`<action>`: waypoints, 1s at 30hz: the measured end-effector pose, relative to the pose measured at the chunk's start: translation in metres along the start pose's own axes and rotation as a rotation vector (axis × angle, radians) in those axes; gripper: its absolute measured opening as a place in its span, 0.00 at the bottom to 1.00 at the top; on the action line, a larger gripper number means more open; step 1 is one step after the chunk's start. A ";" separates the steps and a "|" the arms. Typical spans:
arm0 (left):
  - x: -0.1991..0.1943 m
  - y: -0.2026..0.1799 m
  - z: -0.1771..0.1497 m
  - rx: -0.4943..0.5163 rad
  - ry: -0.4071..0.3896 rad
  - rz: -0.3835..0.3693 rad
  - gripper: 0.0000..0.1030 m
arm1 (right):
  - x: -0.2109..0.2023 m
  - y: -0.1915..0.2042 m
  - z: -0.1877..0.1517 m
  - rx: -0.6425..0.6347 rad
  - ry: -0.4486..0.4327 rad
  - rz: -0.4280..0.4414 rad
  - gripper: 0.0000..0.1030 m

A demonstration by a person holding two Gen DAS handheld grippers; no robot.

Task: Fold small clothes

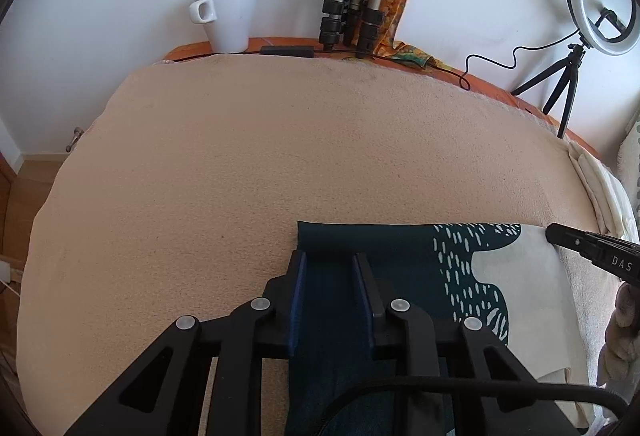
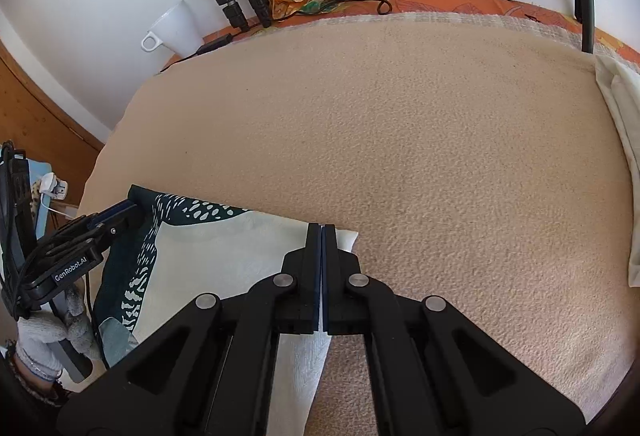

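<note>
**Both corners taken, cloth laid out for its fold**

I work over a wide tabletop [image 2: 440,156] covered with a peach-beige fleecy blanket; most of it is bare, which gives me room to carry a fold away from myself. Along the far edge an orange patterned underlay shows, and the clutter is parked there against the wall, well apart from my work: a black ring light on a small tripod [image 1: 604,4], a bundle of grey tripod legs draped with a green-and-orange scarf [image 1: 352,12], and a white ceramic mug [image 1: 228,16].

The thing to fold is a small cream cloth with a dark teal printed pattern of pale dashes [image 2: 208,248]. It lies flat at the near edge of the blanket, spread between my two hands, so each hand takes one end of the same edge.

My left tool [image 1: 330,276] straddles the dark teal end; its jaws stand partly apart with the fabric between them, and I cannot tell whether the pads truly pinch it. My right tool [image 2: 322,232] is closed tight over the cream corner, the cloth nipped between the pads. My left hand wears a white knitted glove [image 2: 44,336].

I judge the fold itself is not yet made; lifting evenly will matter, or the looser left end may slip.
</note>
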State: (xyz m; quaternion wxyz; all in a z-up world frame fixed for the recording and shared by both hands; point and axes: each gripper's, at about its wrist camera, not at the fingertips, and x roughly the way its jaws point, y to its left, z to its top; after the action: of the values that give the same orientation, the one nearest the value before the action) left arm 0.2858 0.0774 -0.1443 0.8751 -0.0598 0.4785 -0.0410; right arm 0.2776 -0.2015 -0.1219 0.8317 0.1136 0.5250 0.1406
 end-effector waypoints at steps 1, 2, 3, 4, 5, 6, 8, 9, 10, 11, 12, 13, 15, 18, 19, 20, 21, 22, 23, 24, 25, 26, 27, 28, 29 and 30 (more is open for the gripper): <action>-0.003 0.004 0.000 -0.010 -0.001 0.001 0.24 | -0.003 -0.001 0.000 -0.001 -0.005 -0.040 0.00; -0.008 0.009 0.000 -0.021 -0.006 -0.002 0.24 | -0.008 -0.003 -0.001 -0.005 -0.017 -0.085 0.05; -0.014 0.012 0.000 -0.029 -0.016 -0.007 0.25 | -0.013 -0.007 -0.002 0.007 -0.032 -0.107 0.06; -0.021 0.015 0.001 -0.032 -0.030 -0.014 0.27 | -0.020 -0.012 -0.002 0.034 -0.040 -0.090 0.06; -0.028 0.019 0.001 -0.037 -0.041 -0.023 0.31 | -0.026 -0.018 -0.002 0.064 -0.039 -0.046 0.07; -0.036 0.022 0.001 -0.050 -0.046 -0.046 0.37 | -0.033 -0.022 -0.003 0.087 -0.039 -0.002 0.09; -0.048 0.029 -0.002 -0.072 -0.043 -0.118 0.46 | -0.048 -0.027 -0.008 0.108 -0.051 0.066 0.27; -0.054 0.031 -0.004 -0.077 -0.040 -0.140 0.49 | -0.055 -0.027 -0.012 0.109 -0.057 0.089 0.32; -0.060 0.034 -0.006 -0.091 -0.036 -0.163 0.49 | -0.060 -0.027 -0.015 0.104 -0.060 0.109 0.39; -0.064 0.037 -0.009 -0.107 -0.029 -0.198 0.52 | -0.064 -0.027 -0.019 0.096 -0.060 0.125 0.39; -0.067 0.039 -0.012 -0.118 -0.021 -0.228 0.53 | -0.068 -0.027 -0.022 0.090 -0.060 0.140 0.39; -0.071 0.041 -0.016 -0.130 -0.018 -0.243 0.54 | -0.070 -0.028 -0.025 0.092 -0.058 0.153 0.39; -0.075 0.047 -0.023 -0.165 -0.005 -0.290 0.54 | -0.073 -0.032 -0.033 0.117 -0.045 0.183 0.39; -0.075 0.054 -0.033 -0.220 0.037 -0.352 0.54 | -0.074 -0.042 -0.048 0.164 -0.023 0.225 0.39; -0.075 0.055 -0.036 -0.228 0.047 -0.361 0.53 | -0.074 -0.045 -0.053 0.181 -0.019 0.234 0.39; -0.074 0.055 -0.038 -0.228 0.054 -0.362 0.53 | -0.074 -0.048 -0.058 0.197 -0.016 0.247 0.39; -0.074 0.054 -0.040 -0.226 0.060 -0.363 0.53 | -0.075 -0.050 -0.063 0.213 -0.012 0.268 0.39; -0.073 0.054 -0.041 -0.228 0.069 -0.373 0.53 | -0.074 -0.051 -0.067 0.226 -0.008 0.287 0.39; -0.071 0.055 -0.042 -0.236 0.082 -0.390 0.53 | -0.074 -0.051 -0.072 0.235 -0.006 0.302 0.39; -0.069 0.056 -0.044 -0.248 0.096 -0.406 0.53 | -0.074 -0.051 -0.076 0.241 -0.001 0.317 0.39; -0.067 0.057 -0.046 -0.261 0.107 -0.415 0.53 | -0.072 -0.050 -0.079 0.247 0.008 0.333 0.39; -0.064 0.058 -0.047 -0.273 0.117 -0.423 0.53 | -0.071 -0.049 -0.082 0.253 0.015 0.345 0.39; -0.061 0.059 -0.048 -0.288 0.129 -0.428 0.53 | -0.069 -0.047 -0.085 0.256 0.021 0.352 0.39; -0.058 0.061 -0.050 -0.303 0.140 -0.435 0.53 | -0.067 -0.046 -0.088 0.254 0.026 0.354 0.39; -0.055 0.063 -0.052 -0.318 0.151 -0.442 0.53 | -0.065 -0.043 -0.090 0.250 0.033 0.353 0.39; -0.053 0.065 -0.053 -0.332 0.162 -0.450 0.53 | -0.063 -0.042 -0.091 0.250 0.040 0.354 0.39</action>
State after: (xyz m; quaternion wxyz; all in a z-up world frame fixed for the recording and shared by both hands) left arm 0.2133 0.1454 -0.1385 0.7813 -0.3033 0.5216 -0.1597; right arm 0.1740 -0.2590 -0.1220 0.7628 0.3034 0.5267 0.2206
